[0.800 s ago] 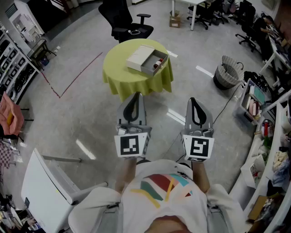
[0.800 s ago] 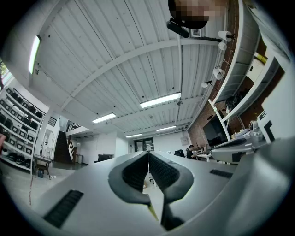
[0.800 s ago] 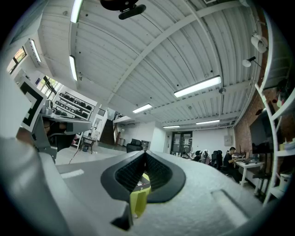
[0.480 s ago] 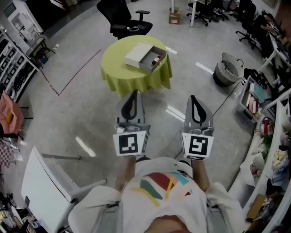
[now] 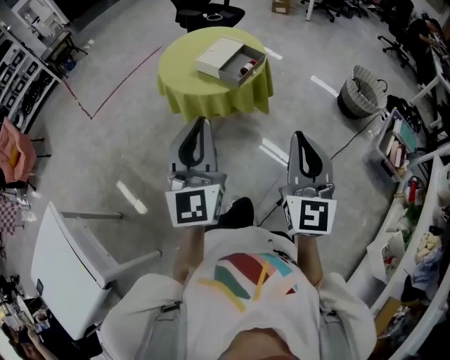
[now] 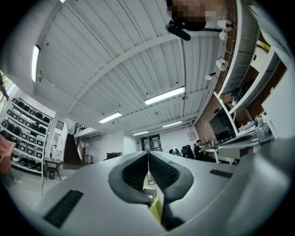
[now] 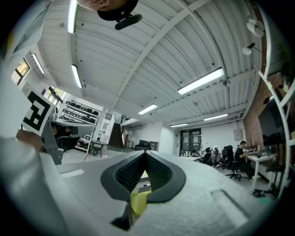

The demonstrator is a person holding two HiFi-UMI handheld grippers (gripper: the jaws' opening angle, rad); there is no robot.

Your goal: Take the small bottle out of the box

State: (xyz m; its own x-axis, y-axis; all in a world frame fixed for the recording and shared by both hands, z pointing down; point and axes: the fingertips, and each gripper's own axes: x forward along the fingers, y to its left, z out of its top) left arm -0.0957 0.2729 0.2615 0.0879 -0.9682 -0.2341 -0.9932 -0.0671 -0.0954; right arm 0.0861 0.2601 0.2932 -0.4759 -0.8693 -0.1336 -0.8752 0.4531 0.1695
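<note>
A round table with a yellow-green cloth (image 5: 211,95) stands ahead on the floor. On it lies an open pale box (image 5: 232,60), its tray pulled out to the right, with the small bottle (image 5: 247,68) lying inside. My left gripper (image 5: 200,121) and right gripper (image 5: 300,135) are held side by side in front of the person's chest, well short of the table. Both are shut with nothing between the jaws. In the left gripper view the closed left gripper (image 6: 148,155) shows a sliver of cloth (image 6: 156,208) below it. The right gripper (image 7: 145,154) likewise hides most of the table.
A black office chair (image 5: 209,13) stands behind the table. A wire basket (image 5: 361,93) sits to the right, with a cable (image 5: 351,144) on the floor near cluttered shelves (image 5: 404,151). A white folded board (image 5: 67,264) leans at the lower left. A red floor line (image 5: 116,91) runs left of the table.
The table and box sit higher in the head view than before, and a dark shoe now shows between the grippers. Both grippers stay shut and empty.
</note>
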